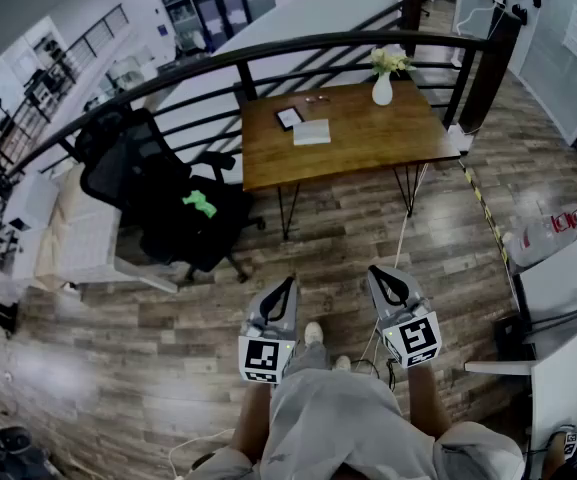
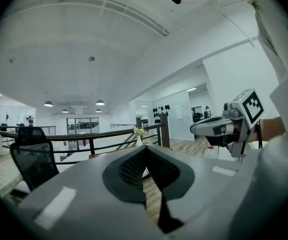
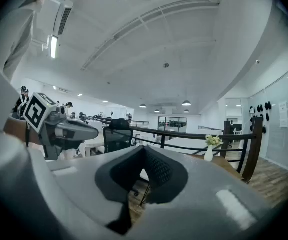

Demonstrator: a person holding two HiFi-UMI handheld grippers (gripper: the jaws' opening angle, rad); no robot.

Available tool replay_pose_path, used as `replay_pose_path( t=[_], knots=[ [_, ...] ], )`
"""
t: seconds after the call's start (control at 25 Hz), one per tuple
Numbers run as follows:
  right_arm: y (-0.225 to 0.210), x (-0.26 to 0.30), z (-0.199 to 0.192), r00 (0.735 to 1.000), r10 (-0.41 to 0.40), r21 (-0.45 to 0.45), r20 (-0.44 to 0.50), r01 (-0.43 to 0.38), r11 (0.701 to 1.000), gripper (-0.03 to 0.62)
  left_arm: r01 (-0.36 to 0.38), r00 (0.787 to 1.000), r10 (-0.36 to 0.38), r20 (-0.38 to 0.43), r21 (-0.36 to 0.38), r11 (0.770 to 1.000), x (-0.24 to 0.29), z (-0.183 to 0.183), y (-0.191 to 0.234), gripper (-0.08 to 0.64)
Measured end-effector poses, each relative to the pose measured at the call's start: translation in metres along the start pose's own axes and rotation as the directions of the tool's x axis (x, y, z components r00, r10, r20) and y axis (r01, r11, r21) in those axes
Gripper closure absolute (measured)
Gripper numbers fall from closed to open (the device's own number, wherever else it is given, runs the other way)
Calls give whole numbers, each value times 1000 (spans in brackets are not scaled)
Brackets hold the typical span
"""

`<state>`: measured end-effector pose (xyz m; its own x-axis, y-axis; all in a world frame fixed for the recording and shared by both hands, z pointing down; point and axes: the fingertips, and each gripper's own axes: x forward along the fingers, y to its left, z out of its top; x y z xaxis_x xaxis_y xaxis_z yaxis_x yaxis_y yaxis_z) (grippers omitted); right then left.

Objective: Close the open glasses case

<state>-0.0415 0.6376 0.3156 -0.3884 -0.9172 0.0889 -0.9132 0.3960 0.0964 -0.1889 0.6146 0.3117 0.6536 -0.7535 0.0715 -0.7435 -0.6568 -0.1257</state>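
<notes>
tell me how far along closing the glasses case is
Done: nothing visible. In hand: nothing. The left gripper and right gripper are both shut and empty, held low by the person's legs, well short of the wooden table. Left: everything. Reach the table, find the case among the small items near the vase, too small to identify from here, and close it.
</notes>
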Motion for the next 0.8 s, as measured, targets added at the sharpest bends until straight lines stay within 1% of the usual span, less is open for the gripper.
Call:
replay_pose_path(
  t=[0.16,0.32,0.6,0.8],
  knots=[
    [-9,18,-1,1000,-13,-1,1,13,1000,589,-2,1000,2,-1,-4,1000,16,-3,9,540],
    [-19,43,0,1000,-7,-9,-2,7,1000,589,3,1000,-3,4,-2,1000,39,-3,24,540],
    [-40,108,-4,1000,14,-14,-22,-14,1000,589,15,1000,-15,8,-5,1000,97,-7,62,540],
    [-56,151,1,999,18,-11,-32,-19,1000,589,25,1000,-25,10,-13,1000,132,-5,89,540]
  ],
)
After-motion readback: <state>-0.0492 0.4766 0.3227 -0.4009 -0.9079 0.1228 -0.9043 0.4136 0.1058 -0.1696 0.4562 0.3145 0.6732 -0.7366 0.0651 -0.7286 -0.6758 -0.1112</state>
